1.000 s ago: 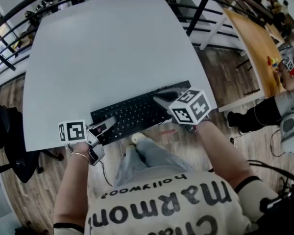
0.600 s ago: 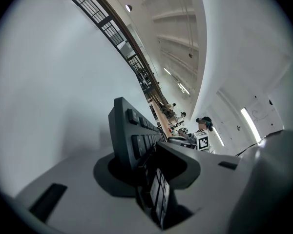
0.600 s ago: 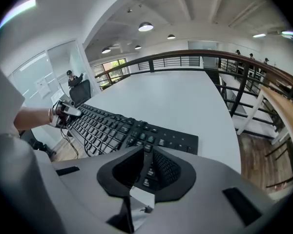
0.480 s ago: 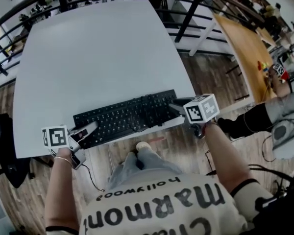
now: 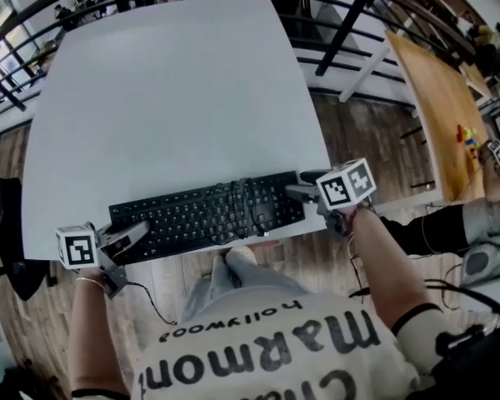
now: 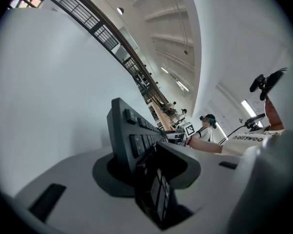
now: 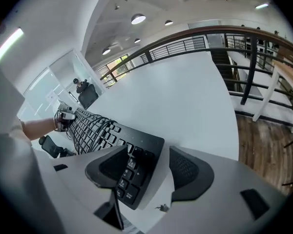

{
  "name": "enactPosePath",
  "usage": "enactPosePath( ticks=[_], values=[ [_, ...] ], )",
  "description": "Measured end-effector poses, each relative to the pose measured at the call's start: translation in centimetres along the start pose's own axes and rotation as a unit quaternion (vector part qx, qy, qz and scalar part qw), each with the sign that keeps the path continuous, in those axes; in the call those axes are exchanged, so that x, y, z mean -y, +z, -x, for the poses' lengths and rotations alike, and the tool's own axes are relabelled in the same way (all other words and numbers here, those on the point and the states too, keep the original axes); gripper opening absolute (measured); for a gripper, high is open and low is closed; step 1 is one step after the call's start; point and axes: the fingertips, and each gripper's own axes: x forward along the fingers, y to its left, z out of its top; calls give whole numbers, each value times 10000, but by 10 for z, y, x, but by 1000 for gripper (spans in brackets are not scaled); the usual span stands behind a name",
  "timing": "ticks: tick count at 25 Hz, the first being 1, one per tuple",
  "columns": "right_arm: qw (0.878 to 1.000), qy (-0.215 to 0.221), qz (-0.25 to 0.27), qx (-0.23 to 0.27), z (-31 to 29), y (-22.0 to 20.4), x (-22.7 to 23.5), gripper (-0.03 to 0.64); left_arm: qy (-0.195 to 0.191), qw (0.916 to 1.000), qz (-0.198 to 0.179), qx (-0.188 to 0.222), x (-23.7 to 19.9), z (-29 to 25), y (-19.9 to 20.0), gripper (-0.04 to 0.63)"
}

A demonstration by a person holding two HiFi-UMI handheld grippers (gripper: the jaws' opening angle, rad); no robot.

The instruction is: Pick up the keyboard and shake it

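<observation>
A black keyboard (image 5: 204, 215) lies flat on the white table (image 5: 167, 98), along its front edge, with a coiled black cable (image 5: 243, 209) draped over its keys. My left gripper (image 5: 133, 233) is at the keyboard's left end. In the left gripper view the keyboard (image 6: 132, 135) stands between the jaws of my left gripper (image 6: 146, 165), which are shut on its edge. My right gripper (image 5: 302, 190) is at the right end. In the right gripper view the jaws of my right gripper (image 7: 149, 162) are opening, and the keyboard (image 7: 112, 135) corner sits loose between them with a gap at the right pad (image 7: 188, 172).
A black railing (image 5: 333, 19) runs behind and to the right of the table. A wooden table (image 5: 437, 98) with small coloured things stands at the right, over a wood floor. A black chair (image 5: 4, 240) is at the left. The person's knees and shoe (image 5: 237, 257) are below the front edge.
The keyboard was tilted with its right end raised and now lies flat along the front edge. My right gripper has opened and let go of it. The left gripper kept its hold.
</observation>
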Motion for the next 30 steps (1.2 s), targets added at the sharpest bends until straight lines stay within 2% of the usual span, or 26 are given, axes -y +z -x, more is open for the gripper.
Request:
enactPosePath(
  ticks=[3, 11, 14, 17, 21, 27, 30],
  values=[
    [9993, 339, -125, -86, -8, 0, 3, 268, 21, 9997, -240, 29, 7, -1, 4, 126],
    [9938, 917, -414, -479, -24, -8, 9, 268, 251, 9992, -311, 79, 4, -4, -2, 132],
    [9898, 1071, -529, -782, -25, -10, 7, 268, 195, 9991, -363, 130, 6, -4, -3, 132],
    [9870, 1090, -387, -1120, -26, -14, 5, 268, 187, 9990, -383, 130, 5, -6, -2, 133],
    [9858, 1082, -307, -1249, -28, -13, 3, 261, 181, 9990, -381, 151, 10, -8, 2, 134],
    [9911, 803, -113, -1056, -17, 6, 3, 204, 589, 9968, -504, 220, 7, -7, 7, 167],
    [9937, 721, 78, -853, -16, 19, 3, 204, 711, 9952, -622, 239, 10, -6, 15, 167]
  ],
)
